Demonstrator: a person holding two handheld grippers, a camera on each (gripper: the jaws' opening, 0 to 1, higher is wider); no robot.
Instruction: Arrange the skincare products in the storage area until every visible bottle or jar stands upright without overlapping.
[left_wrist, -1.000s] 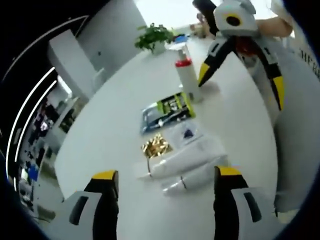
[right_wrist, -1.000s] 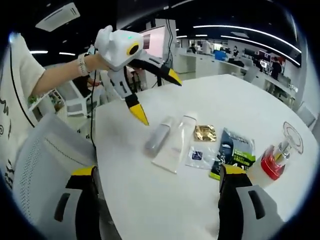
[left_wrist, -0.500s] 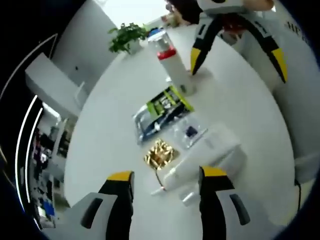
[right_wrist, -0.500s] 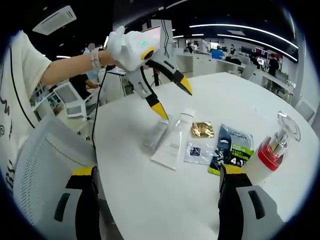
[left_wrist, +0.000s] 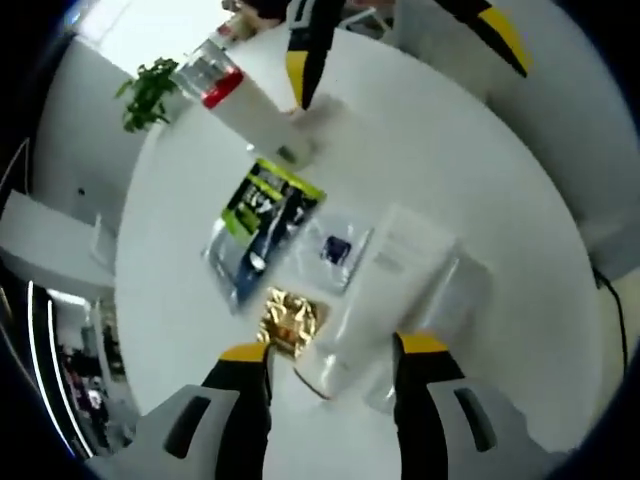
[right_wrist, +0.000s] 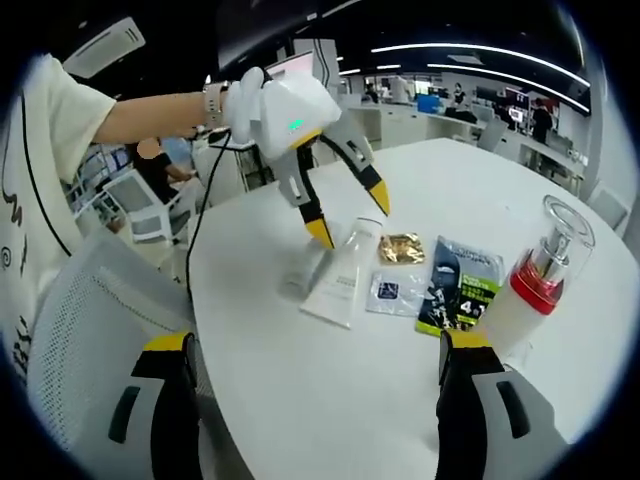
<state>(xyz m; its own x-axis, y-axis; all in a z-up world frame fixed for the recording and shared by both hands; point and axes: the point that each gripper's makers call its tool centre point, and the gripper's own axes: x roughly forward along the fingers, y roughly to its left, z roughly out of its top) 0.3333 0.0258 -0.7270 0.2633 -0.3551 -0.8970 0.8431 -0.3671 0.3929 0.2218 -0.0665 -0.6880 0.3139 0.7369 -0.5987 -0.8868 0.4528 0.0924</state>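
A white tube (left_wrist: 385, 290) lies flat on the round white table (left_wrist: 470, 170), with a greyish tube (left_wrist: 445, 305) lying beside it. My left gripper (left_wrist: 332, 350) is open, its yellow-tipped jaws on either side of the white tube's cap end. In the right gripper view the left gripper (right_wrist: 350, 215) hangs just above the white tube (right_wrist: 340, 280) and the grey tube (right_wrist: 298, 275). A pump bottle (right_wrist: 535, 290) with a red collar stands upright at the right. My right gripper (right_wrist: 312, 350) is open over bare table, with nothing between its jaws.
A gold sachet (left_wrist: 290, 318), a small clear sachet (left_wrist: 337, 248) and a green and blue packet (left_wrist: 262, 225) lie flat by the tubes. A grey mesh chair (right_wrist: 90, 330) stands at the table's near edge. A potted plant (left_wrist: 150, 90) sits at the far side.
The left gripper has come down and forward to the white tube's cap end, with its jaws drawn closer together. The right gripper has stayed in place.
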